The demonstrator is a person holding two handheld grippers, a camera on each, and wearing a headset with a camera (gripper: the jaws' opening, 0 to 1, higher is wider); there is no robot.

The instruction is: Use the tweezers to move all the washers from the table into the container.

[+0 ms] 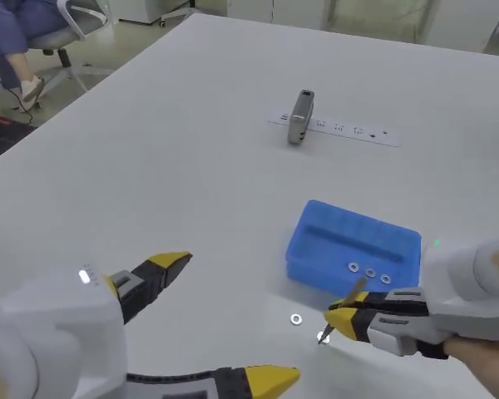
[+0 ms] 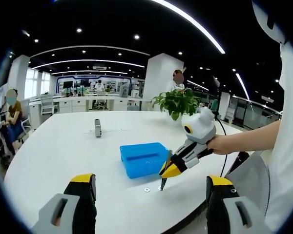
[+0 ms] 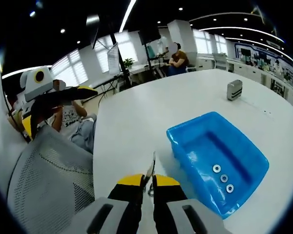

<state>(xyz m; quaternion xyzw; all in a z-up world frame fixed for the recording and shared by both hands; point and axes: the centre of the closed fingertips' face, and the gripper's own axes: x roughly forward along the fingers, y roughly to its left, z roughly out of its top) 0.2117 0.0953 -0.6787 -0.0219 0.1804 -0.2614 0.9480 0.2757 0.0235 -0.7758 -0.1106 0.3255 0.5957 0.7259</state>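
Note:
A blue container point(image 1: 316, 224) sits on the white table with three washers point(image 1: 370, 272) in it, the same washers point(image 3: 223, 177) lying along its floor in the right gripper view. My right gripper point(image 1: 341, 314) is shut on the tweezers point(image 1: 355, 291), whose tips point down at a washer point(image 1: 323, 337) on the table just in front of the container. Another loose washer point(image 1: 296, 318) lies a little to its left. My left gripper point(image 1: 224, 320) hovers open at the near left, holding nothing. In the left gripper view the right gripper point(image 2: 173, 168) and tweezers point(image 2: 162, 181) stand beside a washer point(image 2: 147, 189).
A small grey device point(image 1: 300, 116) stands on a marked paper strip point(image 1: 349, 130) at the far side. An office chair point(image 1: 66, 25) and a seated person are beyond the table's left edge. A mesh chair point(image 3: 44, 180) is close by the near edge.

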